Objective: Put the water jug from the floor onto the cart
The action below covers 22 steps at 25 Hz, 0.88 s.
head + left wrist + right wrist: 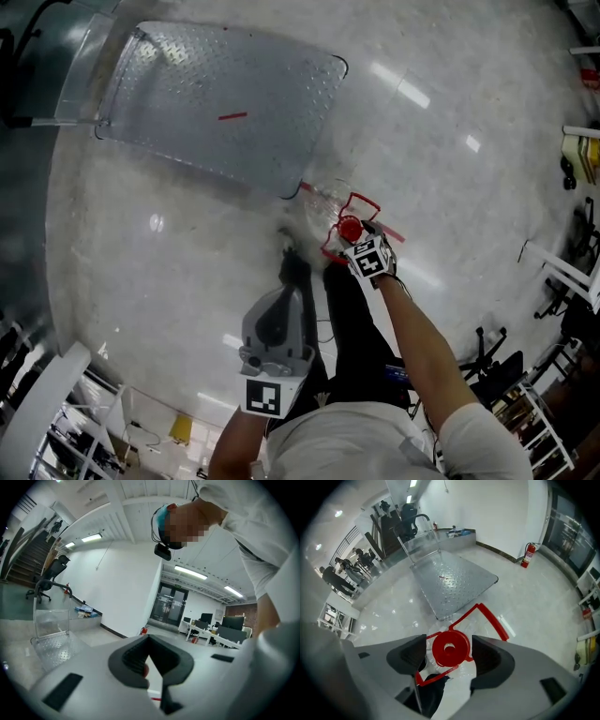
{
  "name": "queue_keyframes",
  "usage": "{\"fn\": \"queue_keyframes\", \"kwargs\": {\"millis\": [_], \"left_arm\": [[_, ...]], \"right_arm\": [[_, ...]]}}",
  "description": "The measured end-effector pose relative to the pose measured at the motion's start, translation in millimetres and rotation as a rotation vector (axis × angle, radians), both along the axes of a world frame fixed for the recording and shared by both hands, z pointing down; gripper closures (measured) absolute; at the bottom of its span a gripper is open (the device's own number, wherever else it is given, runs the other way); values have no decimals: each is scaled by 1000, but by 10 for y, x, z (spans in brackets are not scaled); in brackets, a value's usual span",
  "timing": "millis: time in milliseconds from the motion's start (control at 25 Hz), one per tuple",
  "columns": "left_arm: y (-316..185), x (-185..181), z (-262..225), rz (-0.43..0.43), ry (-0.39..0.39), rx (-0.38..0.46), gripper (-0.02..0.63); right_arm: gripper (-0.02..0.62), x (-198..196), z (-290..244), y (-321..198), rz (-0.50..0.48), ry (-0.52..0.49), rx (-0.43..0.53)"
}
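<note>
A clear water jug [328, 199] with a red cap [350, 228] and a red handle [364, 201] stands on the pale floor just off the near corner of the metal cart [216, 103]. My right gripper [357, 236] points steeply down over it. In the right gripper view its jaws [449, 645] stand open on either side of the red cap [451, 649], with the pads not pressing on it. My left gripper [292, 305] hangs nearer my body, apart from the jug. Its pads meet at the tips [149, 641] with nothing held.
The cart's push handle [417, 520] rises at its far end. Red tape [401, 234] marks the floor beside the jug. Chairs and frames [567, 277] crowd the right side and a white rack [52, 412] the lower left. A fire extinguisher [527, 555] stands by the wall.
</note>
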<state>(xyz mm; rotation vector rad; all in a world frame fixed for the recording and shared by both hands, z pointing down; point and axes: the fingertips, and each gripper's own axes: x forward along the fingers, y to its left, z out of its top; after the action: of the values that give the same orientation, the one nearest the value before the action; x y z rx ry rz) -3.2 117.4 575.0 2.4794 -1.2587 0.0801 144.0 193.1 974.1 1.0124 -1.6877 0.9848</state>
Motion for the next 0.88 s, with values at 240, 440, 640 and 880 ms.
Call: {"fn": "queue_keyframes", "kwargs": {"millis": [240,440,640,880], "left_arm": [[-9,-47,100,4,-3,-20,607],[-27,-87,183,-1,0,-30,607],[-33,-148,219,-9,3,-36,607],[-27,-181,272,-14,5,-42,607]], "right_arm": [[296,6,243,66,12,45,-46],[296,-5,380,68,0,63,-69],[296,-25,403,61,-9,64,-69],[293,-24,441,68,-12,88,-81]]}}
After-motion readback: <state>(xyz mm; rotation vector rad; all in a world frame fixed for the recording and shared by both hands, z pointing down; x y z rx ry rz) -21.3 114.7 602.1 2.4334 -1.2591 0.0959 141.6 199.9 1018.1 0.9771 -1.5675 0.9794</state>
